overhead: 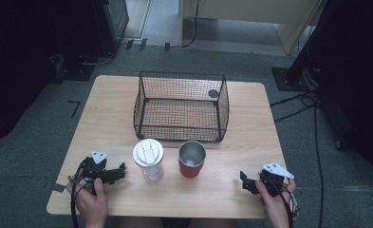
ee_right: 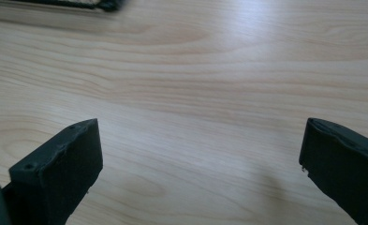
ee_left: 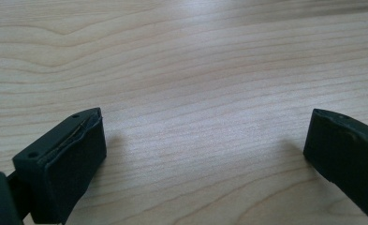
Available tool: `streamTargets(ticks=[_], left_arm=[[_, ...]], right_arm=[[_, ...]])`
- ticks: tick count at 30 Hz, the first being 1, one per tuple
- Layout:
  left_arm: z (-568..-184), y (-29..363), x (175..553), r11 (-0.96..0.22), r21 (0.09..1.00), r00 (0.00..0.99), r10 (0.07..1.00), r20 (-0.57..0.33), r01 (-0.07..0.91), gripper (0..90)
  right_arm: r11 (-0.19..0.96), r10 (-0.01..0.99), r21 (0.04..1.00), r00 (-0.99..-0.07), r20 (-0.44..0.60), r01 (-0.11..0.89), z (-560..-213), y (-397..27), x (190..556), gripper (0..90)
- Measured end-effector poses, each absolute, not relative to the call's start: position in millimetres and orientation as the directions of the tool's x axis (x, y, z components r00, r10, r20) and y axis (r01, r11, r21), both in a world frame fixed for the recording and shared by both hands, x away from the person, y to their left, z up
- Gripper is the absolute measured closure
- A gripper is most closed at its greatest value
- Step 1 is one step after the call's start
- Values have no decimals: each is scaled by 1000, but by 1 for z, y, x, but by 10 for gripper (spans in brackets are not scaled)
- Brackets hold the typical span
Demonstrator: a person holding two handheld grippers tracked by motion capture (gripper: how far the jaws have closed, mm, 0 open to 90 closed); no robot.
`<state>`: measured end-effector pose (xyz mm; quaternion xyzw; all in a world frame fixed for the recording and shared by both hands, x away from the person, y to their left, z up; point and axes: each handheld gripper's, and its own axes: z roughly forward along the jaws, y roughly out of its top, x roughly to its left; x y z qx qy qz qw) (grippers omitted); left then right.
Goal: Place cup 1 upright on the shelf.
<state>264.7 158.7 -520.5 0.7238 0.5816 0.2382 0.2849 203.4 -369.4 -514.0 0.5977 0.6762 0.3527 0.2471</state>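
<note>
From the high view, a rectangular table (overhead: 108,118) of pale wood with rounded corners and a fine straight grain stands on grey carpet. Toward its far side sits a black wire basket (overhead: 181,107), box-shaped with a fine mesh that flares slightly at the rim. Just in front of the basket stand two cups near each other but apart: a clear plastic cup (overhead: 149,159) with a round white lid on the left, and a red cup (overhead: 191,159) with a shiny metal inside on the right (its mouth is open and round). The left tongs (overhead: 122,171) lie low over the near left part of the table, held in a hand (overhead: 91,202), and point toward the lidded cup without touching it. The right tongs (overhead: 243,182) sit over the near right edge in the other hand (overhead: 274,206), well apart from the red cup.

In the left gripper view, the left tongs (ee_left: 205,140) show two blocky black jaws with matte, rubbery pads, spread wide, with bare wood grain between them.

In the right gripper view, the right tongs (ee_right: 200,145) are likewise spread wide over bare wood, gripping nothing; a dark edge of the basket (ee_right: 78,3) shows at the top.
</note>
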Motion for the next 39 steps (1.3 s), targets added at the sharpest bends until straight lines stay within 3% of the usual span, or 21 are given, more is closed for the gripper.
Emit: streamTargets(ticks=[10, 39], left_arm=[[-520, 159, 265, -162, 689, 210, 978, 14, 706, 1], [-520, 159, 265, -162, 689, 210, 978, 14, 706, 1]], right_arm=[[74, 957, 798, -267, 111, 598, -504, -341, 200, 11], [134, 890, 838, -437, 133, 529, -484, -277, 186, 67]])
